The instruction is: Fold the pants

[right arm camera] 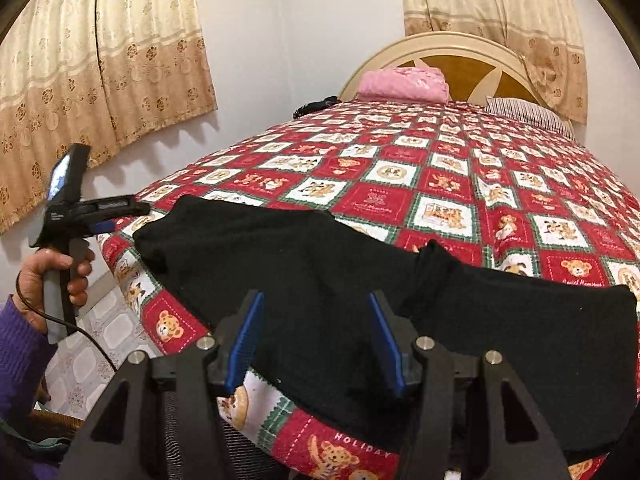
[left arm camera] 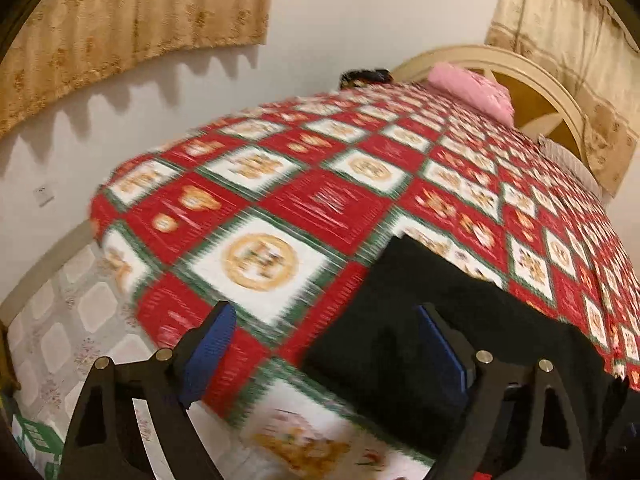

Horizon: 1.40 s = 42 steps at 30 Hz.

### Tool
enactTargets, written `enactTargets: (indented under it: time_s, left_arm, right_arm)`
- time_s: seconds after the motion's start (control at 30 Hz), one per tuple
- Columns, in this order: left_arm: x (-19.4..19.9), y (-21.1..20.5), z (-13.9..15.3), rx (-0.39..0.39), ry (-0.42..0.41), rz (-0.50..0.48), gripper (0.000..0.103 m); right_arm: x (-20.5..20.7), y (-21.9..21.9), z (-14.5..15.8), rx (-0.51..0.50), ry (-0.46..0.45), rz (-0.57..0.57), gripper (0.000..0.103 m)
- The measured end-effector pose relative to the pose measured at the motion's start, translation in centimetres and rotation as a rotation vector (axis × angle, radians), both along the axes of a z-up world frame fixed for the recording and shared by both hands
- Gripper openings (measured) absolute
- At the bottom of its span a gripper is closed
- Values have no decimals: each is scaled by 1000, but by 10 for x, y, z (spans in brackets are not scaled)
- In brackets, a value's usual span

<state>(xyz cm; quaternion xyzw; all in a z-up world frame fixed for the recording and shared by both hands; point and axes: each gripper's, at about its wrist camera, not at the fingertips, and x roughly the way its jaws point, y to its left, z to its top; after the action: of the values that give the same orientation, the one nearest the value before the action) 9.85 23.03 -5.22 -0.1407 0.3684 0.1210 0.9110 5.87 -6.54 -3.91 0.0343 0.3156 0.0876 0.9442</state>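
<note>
While my right claw [right arm camera: 316, 340] hangs spread over the black pants [right arm camera: 360, 300] lying along the bed's [right arm camera: 440, 184] near edge, lower frame, my left claw [left arm camera: 324, 344] is spread too, beside the pants' end at lower right.

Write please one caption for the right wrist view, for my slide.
Open right gripper above black pants spread on the bear-print bedspread.

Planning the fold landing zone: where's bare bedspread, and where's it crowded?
Free: the wide middle of the bedspread, between the black pants at the near edge and the pink pillow and striped pillow at the headboard. Crowded: the near edge, under the pants, both grippers open above.
</note>
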Motion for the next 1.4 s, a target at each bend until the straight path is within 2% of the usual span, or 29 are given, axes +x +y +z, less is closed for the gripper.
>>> enactTargets:
  time_s: [0.13,0.23,0.33,0.37,0.4,0.43,0.5,0.6,0.7,0.83,0.93,1.07,1.17,1.23,1.33,1.4]
  left_arm:
    - [9,-17,-23,-61,56,-44,87]
    - [9,-23,-26,6,32,-41,84]
    - [10,-21,-23,3,7,-44,61]
    - [10,-17,-22,-47,-14,-67,40]
    - [12,-14,-22,-115,-24,-95,31]
    - [13,-11,-22,-148,-22,-93,30]
    - [17,-13,-19,-145,-20,-89,27]
    - [16,-30,-4,-74,-48,-95,26]
    - [10,-56,29,-17,-135,-161,26]
    - [0,-108,76,22,-254,-314,26]
    - [-16,-167,110,27,-347,-488,26]
    - [-33,-245,134,8,-396,-723,26]
    - [-49,-309,132,36,-408,-886,26]
    - [-58,-345,122,76,-412,-954,26]
    - [-69,-391,95,104,-362,-1040,26]
    - [-74,-411,71,151,-329,-1072,26]
  right_arm:
    - [0,-5,0,6,2,-16,57]
    - [1,-10,-1,15,10,-32,57]
    - [1,-17,-3,33,20,-53,57]
    - [2,-21,-3,45,23,-65,57]
    - [2,-25,-3,56,25,-77,57]
    - [2,-29,-2,66,24,-91,57]
    - [0,-41,2,82,13,-129,57]
    - [-6,-64,12,83,-11,-186,57]
    - [-14,-93,21,46,-20,-253,57]
    - [-26,-137,28,13,-10,-349,57]
    - [-42,-168,30,24,-7,-424,57]
    - [-66,-200,33,55,-18,-510,57]
    - [-87,-221,36,82,-39,-578,57]
    - [-98,-231,36,95,-46,-611,57]
    - [-107,-242,36,95,-37,-634,57]
    - [-113,-247,35,92,-39,-646,57]
